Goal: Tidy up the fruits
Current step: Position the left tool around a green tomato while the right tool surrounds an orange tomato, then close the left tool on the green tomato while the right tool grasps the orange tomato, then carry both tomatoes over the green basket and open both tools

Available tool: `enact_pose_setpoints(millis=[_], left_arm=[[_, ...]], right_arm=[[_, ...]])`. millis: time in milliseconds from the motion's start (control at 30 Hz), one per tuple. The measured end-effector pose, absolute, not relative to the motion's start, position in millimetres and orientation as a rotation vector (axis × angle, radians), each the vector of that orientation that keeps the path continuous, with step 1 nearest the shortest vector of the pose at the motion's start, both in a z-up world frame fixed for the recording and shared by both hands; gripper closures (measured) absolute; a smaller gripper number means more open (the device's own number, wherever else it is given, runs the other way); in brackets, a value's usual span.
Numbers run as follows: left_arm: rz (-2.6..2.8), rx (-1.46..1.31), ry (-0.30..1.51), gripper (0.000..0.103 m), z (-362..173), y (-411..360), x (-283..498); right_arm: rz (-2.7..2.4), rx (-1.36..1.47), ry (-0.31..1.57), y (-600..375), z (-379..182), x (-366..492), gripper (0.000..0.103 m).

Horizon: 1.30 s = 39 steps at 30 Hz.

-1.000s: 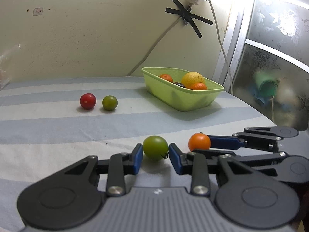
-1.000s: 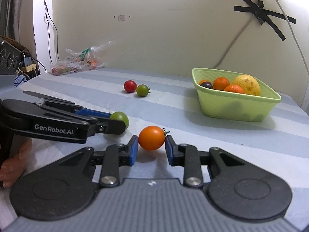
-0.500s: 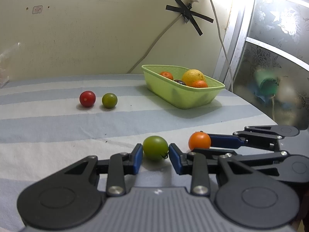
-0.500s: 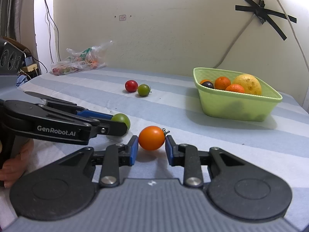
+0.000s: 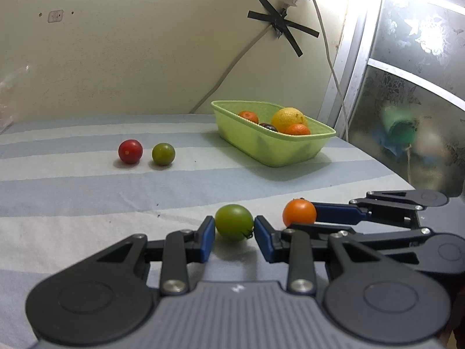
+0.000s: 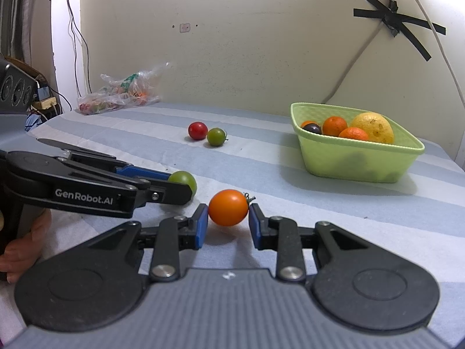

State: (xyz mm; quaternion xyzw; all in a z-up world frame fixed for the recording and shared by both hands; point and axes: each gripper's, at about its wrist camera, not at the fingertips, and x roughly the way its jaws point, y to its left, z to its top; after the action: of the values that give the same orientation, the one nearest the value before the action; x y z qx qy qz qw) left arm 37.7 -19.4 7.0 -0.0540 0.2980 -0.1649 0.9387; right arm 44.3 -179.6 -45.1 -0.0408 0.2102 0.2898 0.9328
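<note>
plastic bag (image 6: 122, 94) and hand (image 6: 20, 247), right view only

Green tomato (image 5: 234, 225) and orange tomato (image 6: 228, 207) side by side, each clamped

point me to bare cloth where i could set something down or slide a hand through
The widest bare stretch of striped cloth lies between the green basket and the two grippers. Another runs behind the red tomato and green tomato, toward the plastic bag. The front is crowded: left gripper and right gripper sit side by side.
</note>
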Motion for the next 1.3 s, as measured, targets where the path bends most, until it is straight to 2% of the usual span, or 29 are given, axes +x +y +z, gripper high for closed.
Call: enact_pose_setpoints(millis=[333,633,833,867,933,967,1033,1300], left_arm=[[-0.392,-0.249,0.583,0.073,17,-5,50],[-0.431,-0.208,0.527,0.073,56,-43,103],[-0.445,-0.173,0.546,0.072,62,-81,150],[-0.443,-0.163,0.554,0.07,60,-85,158],[-0.436,-0.156,0.581,0.063,55,-92,175],[-0.43,-0.164,0.597,0.06,52,-93,182],[-0.419,-0.198,0.625,0.059,47,-92,192],[-0.352,-0.283,0.577,0.059,59,-46,177]], right_arm=[[0.575,0.012,0.385,-199,-38,48,0.07],[0.469,-0.005,0.26,-234,-4,84,0.07],[0.409,0.033,0.262,-249,-10,124,0.069],[0.405,0.044,0.259,-250,-14,128,0.068],[0.404,0.06,0.255,-252,-19,134,0.054],[0.403,0.069,0.248,-255,-20,134,0.052],[0.392,0.095,0.225,-264,-20,131,0.047],[0.336,0.254,0.184,-293,-18,125,0.048]])
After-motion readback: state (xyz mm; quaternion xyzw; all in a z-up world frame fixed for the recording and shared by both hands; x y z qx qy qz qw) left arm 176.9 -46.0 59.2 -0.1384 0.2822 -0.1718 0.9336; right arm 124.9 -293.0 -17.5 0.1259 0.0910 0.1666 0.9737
